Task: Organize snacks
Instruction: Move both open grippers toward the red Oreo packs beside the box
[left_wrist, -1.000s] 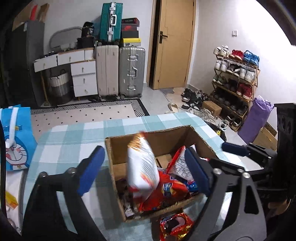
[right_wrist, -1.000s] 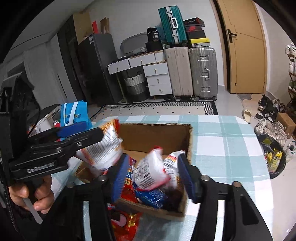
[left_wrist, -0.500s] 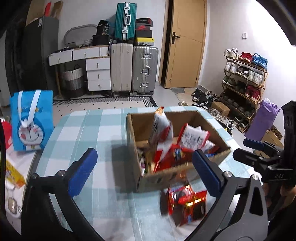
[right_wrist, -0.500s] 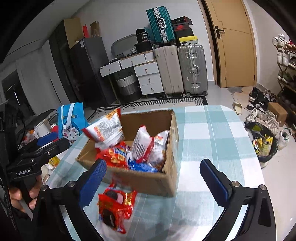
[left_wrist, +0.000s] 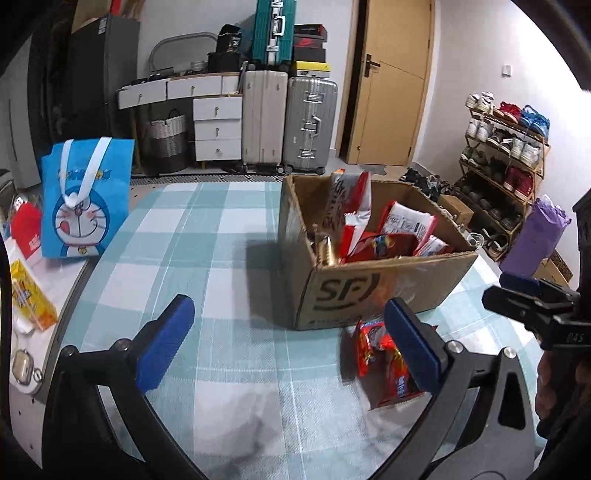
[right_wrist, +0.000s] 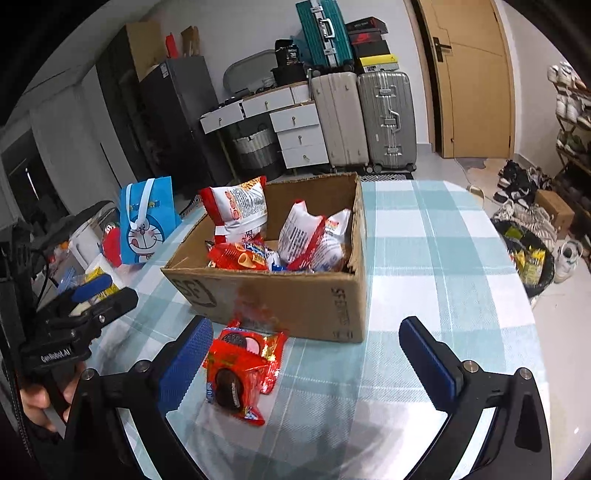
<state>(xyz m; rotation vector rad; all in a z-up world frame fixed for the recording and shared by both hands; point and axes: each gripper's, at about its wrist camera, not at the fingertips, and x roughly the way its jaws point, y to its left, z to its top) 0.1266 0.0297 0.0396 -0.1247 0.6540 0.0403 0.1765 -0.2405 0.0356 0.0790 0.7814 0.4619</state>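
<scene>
Far left of the table edge, in the right wrist view, you've got a blue cartoon bag (right_wrist: 147, 221) standing upright w/ a red item just beside it; small yellow packets lie nearby.

Your left gripper (left_wrist: 288, 339) hangs over the checked tablecloth (left_wrist: 192, 236), jaws spread wide w/ nothing between the pads. They were opening w/in the last sec and now sit fully apart. From the right wrist cam you can see the same tool at left, held in a hand (right_wrist: 40, 402).

Centre: the cardboard box (right_wrist: 280, 295) sits on the cloth, top open, logo on its near wall. Inside, a white-and-red chip bag (right_wrist: 236, 206) leans upright at the left end, red snack packs (right_wrist: 240, 256) lie low in the middle, and white-and-red pouches (right_wrist: 314, 236) stand toward the right wall.

Just in front of the box, outside it, a red cookie pack (right_wrist: 243, 373) lies flat on the cloth; whether it touches the box wall, can't tell. It's next to your right tool's left pad, not pinched.

Your right gripper (right_wrist: 306, 358) also has jaws wide w/ only cloth between the blue pads; these too opened w/in the last sec.

Right side, off the table: a dark bin w/ yellow wrappers (right_wrist: 528, 258) and shoes on the floor. Back wall: suitcases (right_wrist: 365, 122), white drawers, a wood door.
</scene>
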